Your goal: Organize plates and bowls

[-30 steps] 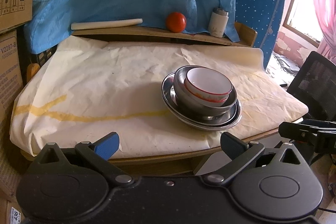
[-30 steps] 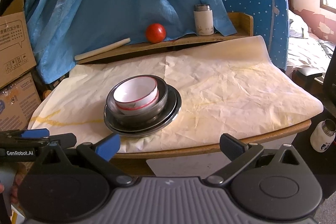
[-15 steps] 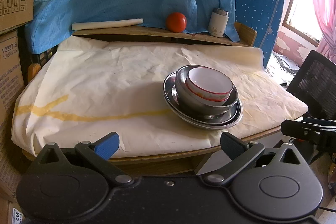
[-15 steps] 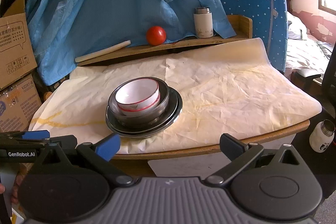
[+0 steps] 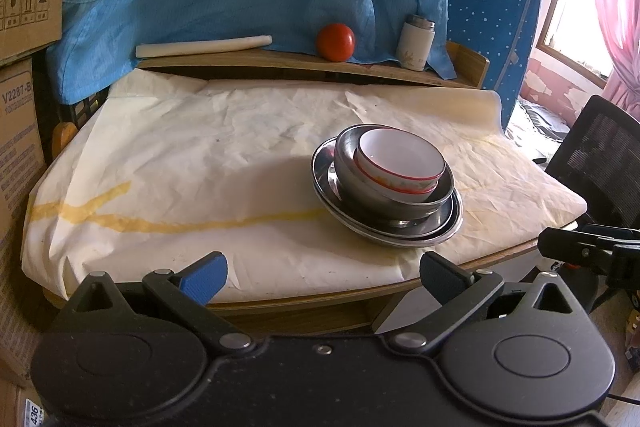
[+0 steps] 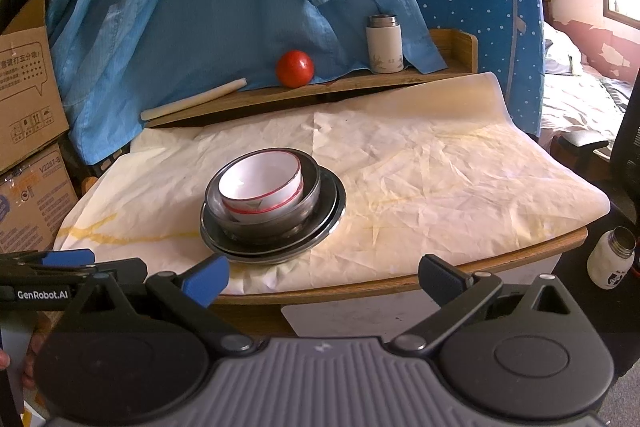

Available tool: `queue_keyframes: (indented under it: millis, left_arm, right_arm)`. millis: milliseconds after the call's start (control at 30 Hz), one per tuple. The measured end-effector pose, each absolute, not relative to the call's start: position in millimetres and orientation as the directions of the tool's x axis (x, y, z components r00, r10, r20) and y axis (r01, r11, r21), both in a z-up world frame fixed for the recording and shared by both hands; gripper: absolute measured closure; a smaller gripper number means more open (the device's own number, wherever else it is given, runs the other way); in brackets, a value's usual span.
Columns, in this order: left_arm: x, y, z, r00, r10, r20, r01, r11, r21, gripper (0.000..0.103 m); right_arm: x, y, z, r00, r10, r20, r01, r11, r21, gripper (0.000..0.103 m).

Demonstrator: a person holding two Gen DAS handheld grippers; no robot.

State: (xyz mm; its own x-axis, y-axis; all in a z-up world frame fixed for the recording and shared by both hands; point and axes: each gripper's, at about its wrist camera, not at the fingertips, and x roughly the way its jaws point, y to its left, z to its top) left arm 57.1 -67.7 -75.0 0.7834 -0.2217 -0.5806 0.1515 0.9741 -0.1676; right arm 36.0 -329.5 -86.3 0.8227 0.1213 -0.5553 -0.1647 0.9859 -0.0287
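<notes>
Steel and white ceramic make up the stack we see in the left wrist view: a white bowl (image 5: 401, 163) with a red rim sits inside a steel bowl (image 5: 384, 187), which rests on steel plates (image 5: 360, 215), all right of centre on the paper-covered bench (image 5: 180, 155). Our left gripper (image 5: 322, 269) spans the bottom of the frame, released and holding nothing, short of the bench's near edge. A red ball (image 5: 335, 42) and a white flask (image 5: 415, 43) stand on the shelf (image 5: 240, 61) in the upper middle. In the right wrist view, the same stack sits left of centre, the white bowl (image 6: 262, 183) nested in the steel bowl (image 6: 280, 215) on the plates (image 6: 328, 215). Our right gripper (image 6: 322, 273) at the bottom is likewise spread wide and empty, with the stack beyond its blue finger. The left gripper's tip (image 6: 64, 263) shows at the lower left edge.
</notes>
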Motion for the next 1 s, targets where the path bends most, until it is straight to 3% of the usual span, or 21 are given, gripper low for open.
queue_keyframes:
  millis: [1000]
  left_arm:
    - [57.3,-68.6,-75.2,0.783,-0.220,-0.581,0.150,0.975,-0.166,0.001]
  right_arm:
    - [35.4,-332.5,-86.2,0.823,0.119,-0.555,-0.159,0.987,-0.024,0.000]
